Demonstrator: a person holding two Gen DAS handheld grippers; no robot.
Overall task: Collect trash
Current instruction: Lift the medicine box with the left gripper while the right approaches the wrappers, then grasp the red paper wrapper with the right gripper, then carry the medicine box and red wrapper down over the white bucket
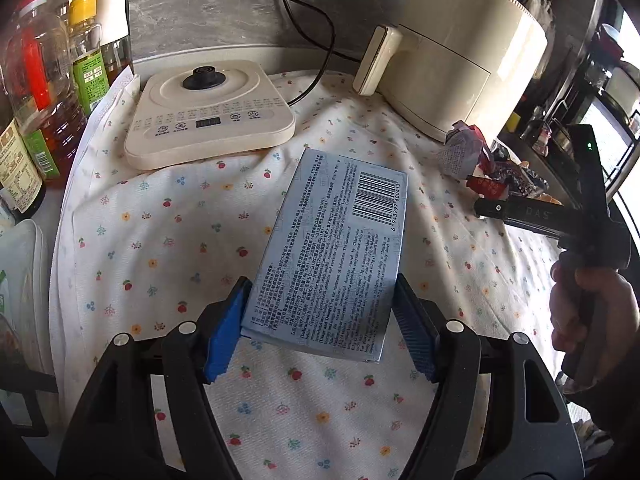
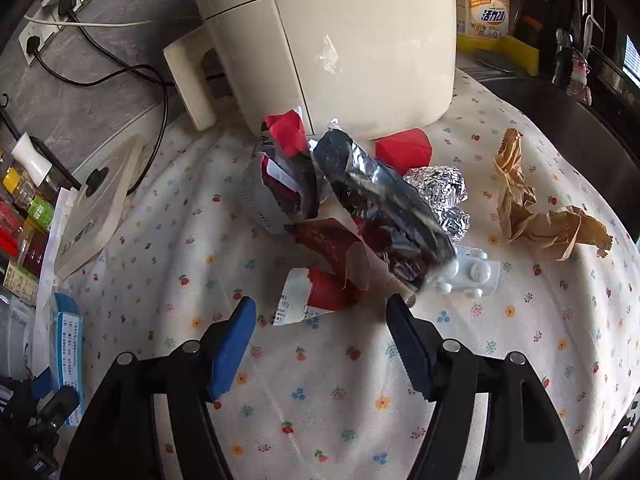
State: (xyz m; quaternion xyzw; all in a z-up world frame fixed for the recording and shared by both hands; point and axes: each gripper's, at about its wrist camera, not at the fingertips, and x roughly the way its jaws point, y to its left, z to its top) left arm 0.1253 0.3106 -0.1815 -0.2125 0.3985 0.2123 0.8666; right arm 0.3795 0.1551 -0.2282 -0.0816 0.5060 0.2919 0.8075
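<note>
My left gripper (image 1: 320, 312) is shut on a flat light-blue medicine box (image 1: 336, 248) with a barcode, held just above the floral cloth; the box also shows at the left edge of the right wrist view (image 2: 66, 344). My right gripper (image 2: 320, 324) is open and empty, just in front of a heap of trash: a silver-black foil wrapper (image 2: 384, 196), red wrappers (image 2: 328, 248), a crumpled foil ball (image 2: 440, 192), a white blister pack (image 2: 472, 276) and crumpled brown paper (image 2: 532, 208). The heap shows in the left wrist view (image 1: 480, 164).
A cream air fryer (image 2: 332, 40) stands behind the heap. A cream kettle base (image 1: 208, 112) lies at the back left. Oil and sauce bottles (image 1: 44, 92) line the left edge. Cables (image 2: 120, 72) run to wall sockets. A yellow detergent jug (image 2: 484, 4) is far right.
</note>
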